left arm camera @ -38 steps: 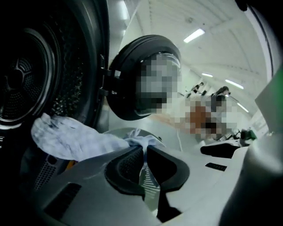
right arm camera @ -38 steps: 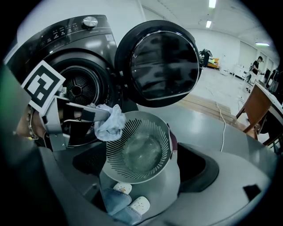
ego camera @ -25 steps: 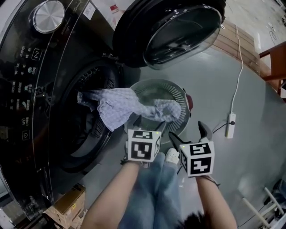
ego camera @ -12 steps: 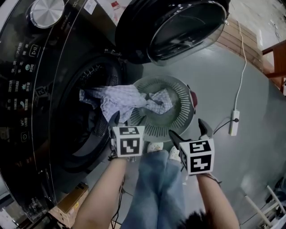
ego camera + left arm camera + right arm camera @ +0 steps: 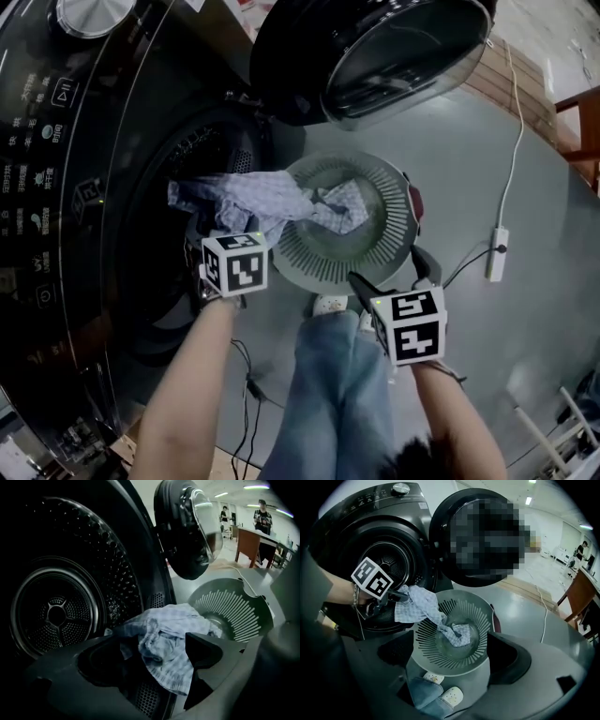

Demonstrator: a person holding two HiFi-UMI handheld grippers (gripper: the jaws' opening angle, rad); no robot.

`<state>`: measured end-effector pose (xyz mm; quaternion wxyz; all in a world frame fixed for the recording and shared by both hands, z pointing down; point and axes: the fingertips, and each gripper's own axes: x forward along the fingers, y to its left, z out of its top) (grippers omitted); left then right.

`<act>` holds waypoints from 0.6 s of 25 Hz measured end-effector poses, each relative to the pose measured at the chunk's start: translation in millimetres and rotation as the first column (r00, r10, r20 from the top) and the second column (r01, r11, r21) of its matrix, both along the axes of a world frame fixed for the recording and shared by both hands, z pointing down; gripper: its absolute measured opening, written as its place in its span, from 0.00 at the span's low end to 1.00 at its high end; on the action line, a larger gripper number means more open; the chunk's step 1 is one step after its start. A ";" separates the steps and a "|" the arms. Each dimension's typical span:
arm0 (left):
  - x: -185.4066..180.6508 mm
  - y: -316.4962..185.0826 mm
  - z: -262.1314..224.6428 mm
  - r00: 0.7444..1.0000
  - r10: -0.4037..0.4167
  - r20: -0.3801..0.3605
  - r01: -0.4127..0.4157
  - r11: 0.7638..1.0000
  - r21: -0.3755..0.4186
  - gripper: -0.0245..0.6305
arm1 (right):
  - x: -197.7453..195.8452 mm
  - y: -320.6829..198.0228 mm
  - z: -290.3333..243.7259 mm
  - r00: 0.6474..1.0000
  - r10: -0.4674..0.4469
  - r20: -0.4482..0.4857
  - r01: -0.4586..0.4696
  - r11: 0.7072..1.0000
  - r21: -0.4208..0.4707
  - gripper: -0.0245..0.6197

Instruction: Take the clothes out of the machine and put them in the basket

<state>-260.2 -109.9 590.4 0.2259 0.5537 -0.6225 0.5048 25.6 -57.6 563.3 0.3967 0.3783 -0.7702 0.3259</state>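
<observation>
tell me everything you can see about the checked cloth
The checked cloth is thin-looking, light blue-and-white fabric, crumpled and twisted. It stretches from the mouth of the machine's drum across the rim of the grey slotted basket. One end lies bunched on the basket's floor and the other hangs over the door lip. The left tool sits at the drum-side end with its jaws apart. Whether it touches the cloth is unclear.

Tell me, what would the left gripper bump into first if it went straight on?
Most likely the checked cloth, which hangs just ahead of the left gripper, whose jaws stand apart. The drum lies further behind it, though depth is hard to judge.
</observation>
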 end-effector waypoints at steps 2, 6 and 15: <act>-5.8 0.7 10.9 0.999 -0.031 -0.029 0.030 0.999 -0.041 0.70 | -1.4 2.0 2.3 1.000 -0.011 -0.004 0.011 1.000 -0.005 0.80; -10.1 4.2 26.5 0.995 -0.077 -0.064 0.071 0.993 -0.095 0.68 | -3.4 6.3 5.6 0.999 -0.034 -0.011 0.034 0.999 -0.017 0.79; 19.4 2.1 8.2 0.985 -0.078 -0.157 0.078 0.997 -0.006 0.13 | -2.0 4.9 6.4 1.000 -0.028 -0.011 0.027 0.999 -0.019 0.78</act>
